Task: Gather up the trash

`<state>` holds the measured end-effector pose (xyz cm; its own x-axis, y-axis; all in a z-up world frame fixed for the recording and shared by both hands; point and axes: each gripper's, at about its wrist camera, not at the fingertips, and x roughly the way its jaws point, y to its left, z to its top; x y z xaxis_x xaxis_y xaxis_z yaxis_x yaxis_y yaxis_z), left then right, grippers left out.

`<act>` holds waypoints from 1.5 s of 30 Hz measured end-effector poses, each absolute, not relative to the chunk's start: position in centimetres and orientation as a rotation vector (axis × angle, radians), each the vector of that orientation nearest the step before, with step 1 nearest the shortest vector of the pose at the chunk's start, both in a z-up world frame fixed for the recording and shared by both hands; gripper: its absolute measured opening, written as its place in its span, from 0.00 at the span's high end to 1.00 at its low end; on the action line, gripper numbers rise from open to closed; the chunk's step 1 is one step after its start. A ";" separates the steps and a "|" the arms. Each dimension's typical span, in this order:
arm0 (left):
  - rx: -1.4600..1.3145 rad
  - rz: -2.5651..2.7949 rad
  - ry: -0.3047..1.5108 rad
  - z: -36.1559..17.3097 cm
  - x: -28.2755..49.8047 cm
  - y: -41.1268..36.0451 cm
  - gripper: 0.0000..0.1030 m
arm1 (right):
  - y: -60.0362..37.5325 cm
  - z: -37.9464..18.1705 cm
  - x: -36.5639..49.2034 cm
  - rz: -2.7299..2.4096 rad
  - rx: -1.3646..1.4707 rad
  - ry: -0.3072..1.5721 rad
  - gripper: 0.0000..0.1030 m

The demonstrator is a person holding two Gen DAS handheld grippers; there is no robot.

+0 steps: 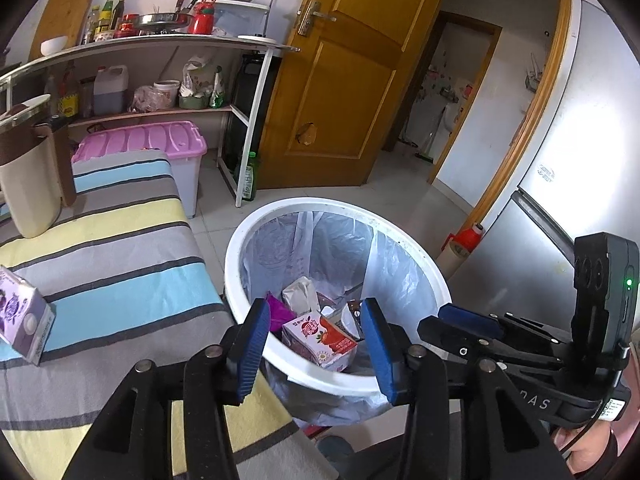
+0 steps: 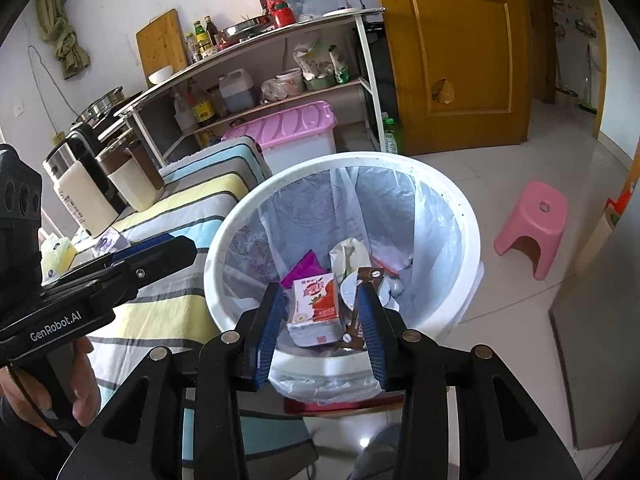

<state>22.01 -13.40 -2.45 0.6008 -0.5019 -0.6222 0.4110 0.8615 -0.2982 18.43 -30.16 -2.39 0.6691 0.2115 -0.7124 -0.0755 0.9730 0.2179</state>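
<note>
A white trash bin [image 1: 248, 236] [image 2: 472, 240] with a clear liner stands on the floor beside the striped table. Inside lie a red-and-white strawberry milk carton [image 1: 320, 338] [image 2: 316, 304], a purple wrapper [image 1: 278, 312] [image 2: 304, 266], a crumpled beige bag [image 1: 300, 292] [image 2: 350, 254] and a brown wrapper [image 2: 370, 276]. My left gripper [image 1: 316, 350] is open and empty above the bin's near rim. My right gripper [image 2: 322, 330] is open and empty over the bin; it also shows at the right of the left wrist view [image 1: 472, 322]. A purple milk carton [image 1: 24, 324] [image 2: 110, 240] lies on the table.
The striped tablecloth [image 1: 120, 240] [image 2: 192, 200] carries two beige kettles [image 1: 28, 184] [image 2: 80, 188]. A pink-lidded storage box [image 1: 160, 144] [image 2: 296, 128] and a metal shelf rack [image 1: 248, 120] stand behind. A pink stool [image 2: 536, 224], a silver fridge [image 1: 560, 184] and a wooden door [image 1: 340, 80] are around.
</note>
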 end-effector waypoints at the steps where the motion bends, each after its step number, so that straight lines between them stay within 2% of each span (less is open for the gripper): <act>1: -0.128 -0.527 0.757 -2.4 21.8 -13.3 0.54 | -30.0 -2.2 18.3 0.167 0.175 0.819 0.61; 23: -0.144 -0.426 0.685 0.1 15.3 -7.5 0.54 | -24.3 1.1 14.5 0.289 0.104 0.746 0.61; 45: -0.157 -0.303 0.657 0.4 12.1 -2.2 0.54 | -20.0 1.3 13.2 0.390 0.066 0.751 0.61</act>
<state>12.07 -2.25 0.43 0.7498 -0.3254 -0.5761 0.2267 0.9443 -0.2383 13.21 -19.97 1.29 0.6632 0.3682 -0.6516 -0.3219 0.9263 0.1959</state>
